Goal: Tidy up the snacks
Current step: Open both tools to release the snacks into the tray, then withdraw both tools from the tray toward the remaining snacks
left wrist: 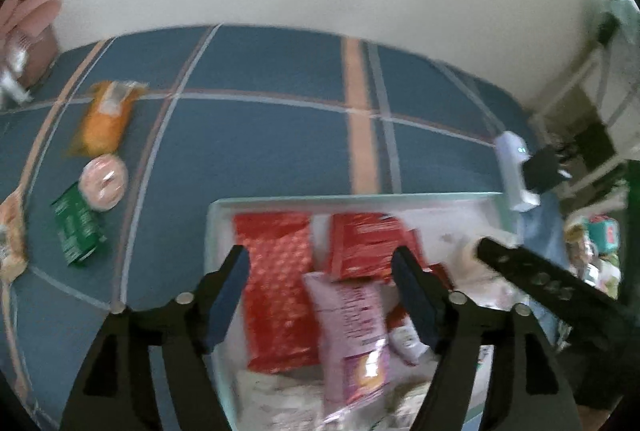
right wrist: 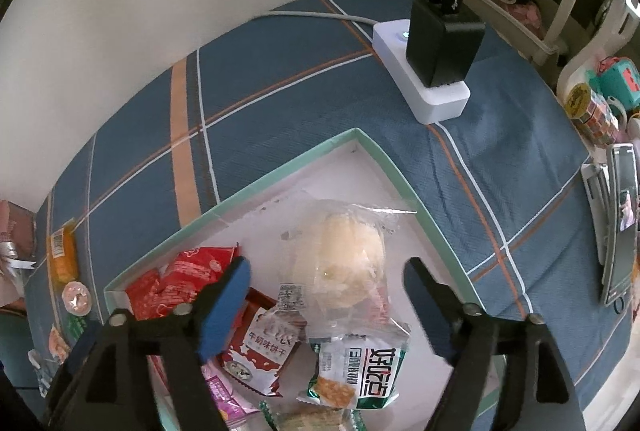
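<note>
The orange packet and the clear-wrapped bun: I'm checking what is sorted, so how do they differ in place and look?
The orange packet lies on the blue plaid cloth, outside the tray; the clear-wrapped bun lies inside it. The packet is long with opaque orange wrapping; the bun is round and pale, in a see-through wrapper. The bun sits under the open right gripper; the packet is far from both grippers. Both are sealed snacks, neither gripped.
</note>
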Tool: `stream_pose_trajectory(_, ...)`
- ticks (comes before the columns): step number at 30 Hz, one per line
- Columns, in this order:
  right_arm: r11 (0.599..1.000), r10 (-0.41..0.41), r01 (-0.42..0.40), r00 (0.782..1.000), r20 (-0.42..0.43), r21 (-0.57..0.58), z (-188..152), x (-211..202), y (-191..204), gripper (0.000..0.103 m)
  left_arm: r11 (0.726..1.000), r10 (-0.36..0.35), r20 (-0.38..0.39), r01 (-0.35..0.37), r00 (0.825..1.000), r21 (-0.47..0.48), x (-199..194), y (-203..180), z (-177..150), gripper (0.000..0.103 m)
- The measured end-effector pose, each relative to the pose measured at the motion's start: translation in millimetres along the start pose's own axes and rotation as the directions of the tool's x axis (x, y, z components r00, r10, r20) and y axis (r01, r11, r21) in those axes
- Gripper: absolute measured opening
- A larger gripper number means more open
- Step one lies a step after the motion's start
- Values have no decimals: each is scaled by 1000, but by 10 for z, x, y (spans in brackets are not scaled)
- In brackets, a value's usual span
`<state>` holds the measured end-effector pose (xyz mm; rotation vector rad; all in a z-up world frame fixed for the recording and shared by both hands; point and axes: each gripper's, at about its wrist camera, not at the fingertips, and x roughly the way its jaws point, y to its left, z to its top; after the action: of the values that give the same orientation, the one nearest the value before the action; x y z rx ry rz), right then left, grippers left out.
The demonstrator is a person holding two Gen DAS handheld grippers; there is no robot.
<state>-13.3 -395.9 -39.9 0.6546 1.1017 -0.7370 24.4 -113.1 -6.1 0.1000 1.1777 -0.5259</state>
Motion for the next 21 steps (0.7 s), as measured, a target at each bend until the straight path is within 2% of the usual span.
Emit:
stream_pose_trajectory(4,1000,1,-1,1000,10,-13,6,-42,35,88,996,51,-25,-53,998,-68,43,187,12,83)
stream_pose_trajectory(7,1000,4,-4,1000,14,-21,6,-50,81,89,987,103,-32,-106,994,-119,54,332,16,93)
stream_pose_trajectory(9,999,4,-4,1000,19,-32,4,-62,119,89,980,128,-30,-131,991,-147,44,421,18,94)
stream_pose_trajectory(11,999,6,-6,1000,20,-38,-7,-74,145,95,972,164,-20,-165,986,-169,5,514,32,95)
stream_pose_trajectory(12,999,8,-8,1000,20,-40,-9,-75,163,103,968,178,-13,-178,984,-175,-18,542,42,95)
stream_pose_trajectory(13,999,14,-13,1000,25,-41,-12,-84,182,103,965,191,-2,-188,982,-182,-53,585,55,96)
stream_pose_trajectory(15,999,28,-26,999,28,-43,-19,-96,228,103,961,202,9,-197,979,-197,-104,651,81,101)
stream_pose_trajectory(21,995,19,-16,999,32,-97,-74,-126,427,103,951,196,14,-187,980,-248,-209,934,174,102)
